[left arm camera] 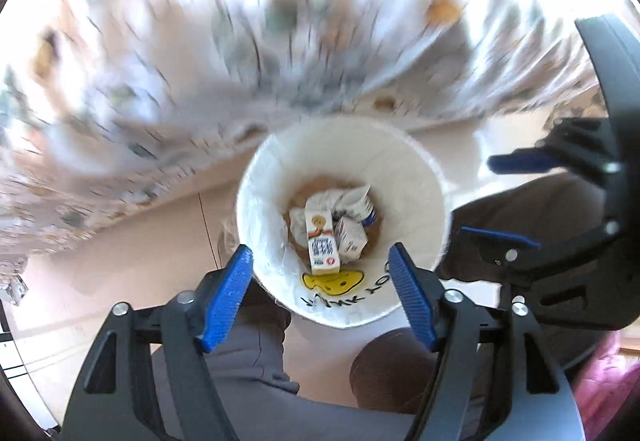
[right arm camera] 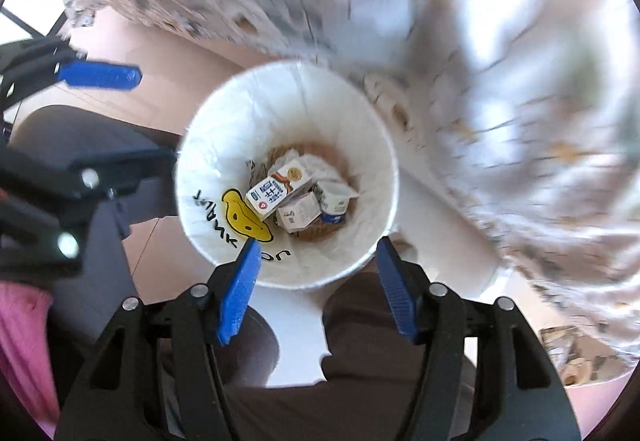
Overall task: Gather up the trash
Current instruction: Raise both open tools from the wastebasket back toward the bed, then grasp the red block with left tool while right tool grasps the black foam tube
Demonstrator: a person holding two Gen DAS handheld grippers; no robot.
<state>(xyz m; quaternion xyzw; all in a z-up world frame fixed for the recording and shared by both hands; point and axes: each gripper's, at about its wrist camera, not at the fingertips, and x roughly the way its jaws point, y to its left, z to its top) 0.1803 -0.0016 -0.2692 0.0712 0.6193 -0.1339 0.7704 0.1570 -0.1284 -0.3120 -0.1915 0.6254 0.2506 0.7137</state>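
Blue-padded left gripper [left arm camera: 320, 297] is hanging open and empty above the white-lined trash bin [left arm camera: 416, 177], where a milk carton [left arm camera: 322, 241] is lying among wrappers beside partly readable "THANK YOU", while the right wrist view is showing the right gripper [right arm camera: 316, 289] likewise open and empty.

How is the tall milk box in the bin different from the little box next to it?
The tall milk carton is long and lies on top of the pile; the small carton is short and squat and sits partly under it. The tall milk carton has an orange band and a gold circle; the small carton looks mostly white with small print. Both lie at the bottom of the white-lined bin.
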